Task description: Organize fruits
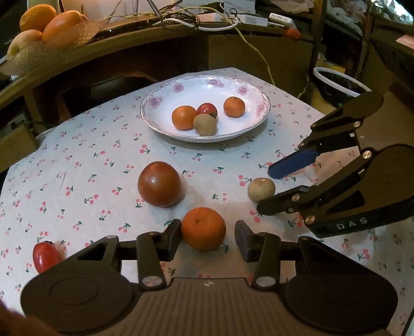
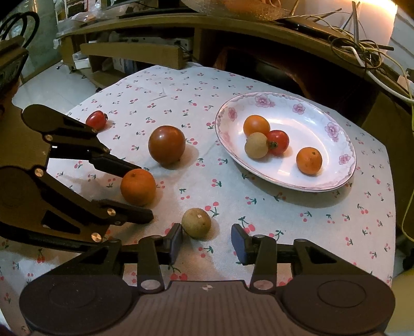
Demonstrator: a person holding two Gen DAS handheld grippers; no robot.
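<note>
A white floral plate (image 1: 254, 99) (image 2: 333, 178) holds two small oranges, a red tomato and a tan fruit. On the cloth lie an orange (image 1: 203, 228) (image 2: 138, 187), a big dark red tomato (image 1: 159, 184) (image 2: 167, 144), a tan round fruit (image 1: 261, 189) (image 2: 196, 222) and a small red tomato (image 1: 44, 256) (image 2: 96, 119). My left gripper (image 1: 208, 239) (image 2: 141, 192) is open with the orange between its fingers, the left finger touching or nearly touching it. My right gripper (image 2: 205, 241) (image 1: 264, 190) is open with the tan fruit between its fingers, near the left finger.
A cherry-print cloth (image 1: 85, 160) covers the small table. A wooden desk (image 1: 145, 38) stands behind it, with a basket of large fruit (image 1: 49, 23) and tangled cables (image 2: 362, 49). A dark bowl (image 1: 336, 84) sits on the floor at the right.
</note>
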